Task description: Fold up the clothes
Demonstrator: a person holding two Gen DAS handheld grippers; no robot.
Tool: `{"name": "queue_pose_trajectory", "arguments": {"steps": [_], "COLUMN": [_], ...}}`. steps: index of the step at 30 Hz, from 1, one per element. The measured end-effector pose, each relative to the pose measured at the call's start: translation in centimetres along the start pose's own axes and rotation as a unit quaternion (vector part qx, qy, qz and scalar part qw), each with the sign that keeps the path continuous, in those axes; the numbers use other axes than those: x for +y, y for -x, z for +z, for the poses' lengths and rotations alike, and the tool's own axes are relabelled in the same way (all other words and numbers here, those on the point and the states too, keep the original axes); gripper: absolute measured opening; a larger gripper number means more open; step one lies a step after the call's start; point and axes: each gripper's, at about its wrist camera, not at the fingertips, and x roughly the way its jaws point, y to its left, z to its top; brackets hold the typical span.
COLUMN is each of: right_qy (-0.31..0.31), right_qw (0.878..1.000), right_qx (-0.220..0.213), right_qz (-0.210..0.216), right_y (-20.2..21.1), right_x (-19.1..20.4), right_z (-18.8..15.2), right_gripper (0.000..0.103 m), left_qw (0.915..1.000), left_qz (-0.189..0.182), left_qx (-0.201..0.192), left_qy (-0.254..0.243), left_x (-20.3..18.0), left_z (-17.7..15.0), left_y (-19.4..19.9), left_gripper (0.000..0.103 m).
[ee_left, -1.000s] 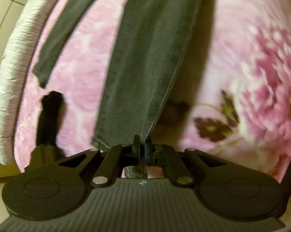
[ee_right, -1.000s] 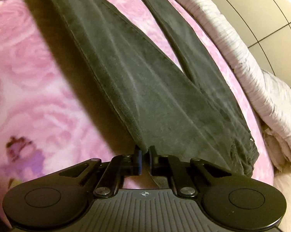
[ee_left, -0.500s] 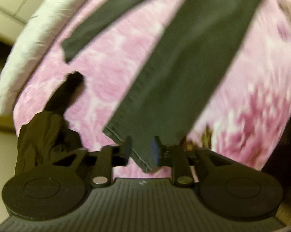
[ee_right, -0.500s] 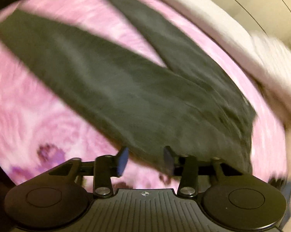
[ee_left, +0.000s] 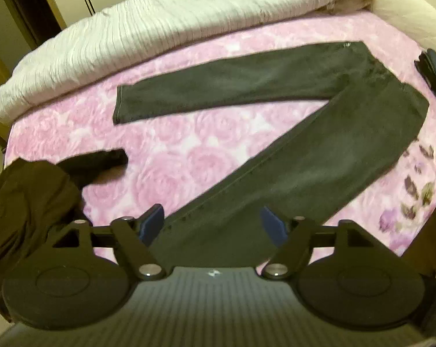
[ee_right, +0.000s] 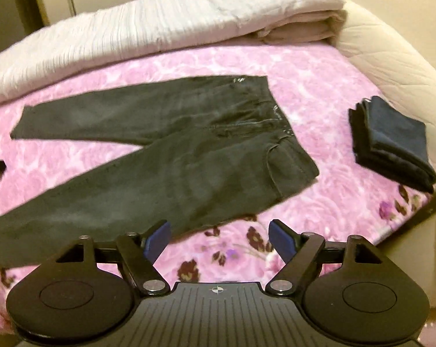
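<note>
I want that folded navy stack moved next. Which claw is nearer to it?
Right. The right claw hangs open over the pink blanket, with the folded navy stack just up and to its right. From the left claw, open over a jeans leg, the stack sits at the far right edge.

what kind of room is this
Most likely a bedroom: dark trousers lie spread on a bed with a pink floral cover, a white quilt rolled along its far edge, and folded clothes stacked beside.
</note>
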Motion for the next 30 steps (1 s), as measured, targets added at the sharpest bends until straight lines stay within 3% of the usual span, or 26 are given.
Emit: {"name": "queue_pose_trajectory", "arguments": {"steps": [5,13,17,30], "right_qy": [0.022,0.084,0.094,0.130], "right_qw": [1.000,0.996,0.994,0.987], "right_qx": [-0.005,-0.011,-0.021,-0.041], "right_qz": [0.008,0.035,0.042,0.080], "right_y": [2.7,1.5,1.2,-0.1], "right_x": [-0.5,-4.9,-6.9,-7.4], "right_z": [-1.0,-1.2,-1.0,-0.5], "right_gripper": [0.080,0.080,0.080,0.080], "left_qw": [0.9997,0.9975,0.9967,0.9877], "left_qz": [0.022,0.065,0.068,0.149], "left_qx": [-0.010,0.001,0.010,-0.005], "left_qy": [-0.009,0.026,0.042,0.045], "left_x": [-2.9,-9.1,-11.2,-11.5], "left_z": [0.8,-1.5,-2.6,-3.1], "left_y": [1.4,4.2,5.0,7.6], "left_gripper": [0.075,0.076,0.076,0.076]}}
